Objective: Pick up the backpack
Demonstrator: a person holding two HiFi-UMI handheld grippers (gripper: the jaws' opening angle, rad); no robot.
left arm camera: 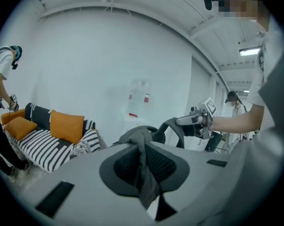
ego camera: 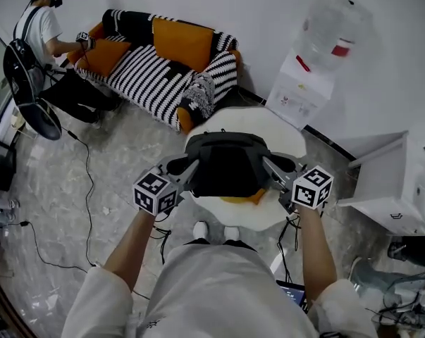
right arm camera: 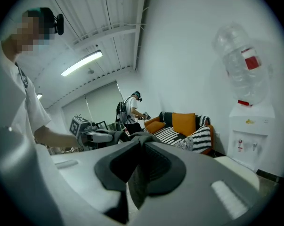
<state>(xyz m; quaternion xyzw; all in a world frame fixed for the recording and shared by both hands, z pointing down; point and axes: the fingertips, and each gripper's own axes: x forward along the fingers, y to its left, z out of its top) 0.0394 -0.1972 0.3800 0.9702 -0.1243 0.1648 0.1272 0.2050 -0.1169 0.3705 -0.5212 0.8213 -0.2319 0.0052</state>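
Close under the head camera, the left gripper point(ego camera: 193, 167) and the right gripper point(ego camera: 270, 165) sat on either side of the backpack point(ego camera: 226, 162). In the left gripper view the jaws were drawn nearly together on a fold of grey shoulder strap point(left arm camera: 144, 185), which ran down between the pads. The right gripper view showed the same: jaws pinched on its own strap point(right arm camera: 134, 188), nothing else between them.

The bag hung between the two grips, top handle outward, over the round white table point(ego camera: 274, 215). It looked clear of the tabletop, though the head view could not confirm a gap. An orange patch point(ego camera: 251, 197) showed at the bag's lower edge (part of the bag or a separate item, not resolved).

Status, as judged: grasp made on both straps and lift apparently under way. Remaining was to bring the load well clear and steady it.

Beyond the table stood a water dispenser point(ego camera: 305, 83) at the wall. Farther off were a striped sofa point(ego camera: 152, 76) and a second person point(ego camera: 39, 37) beside it.
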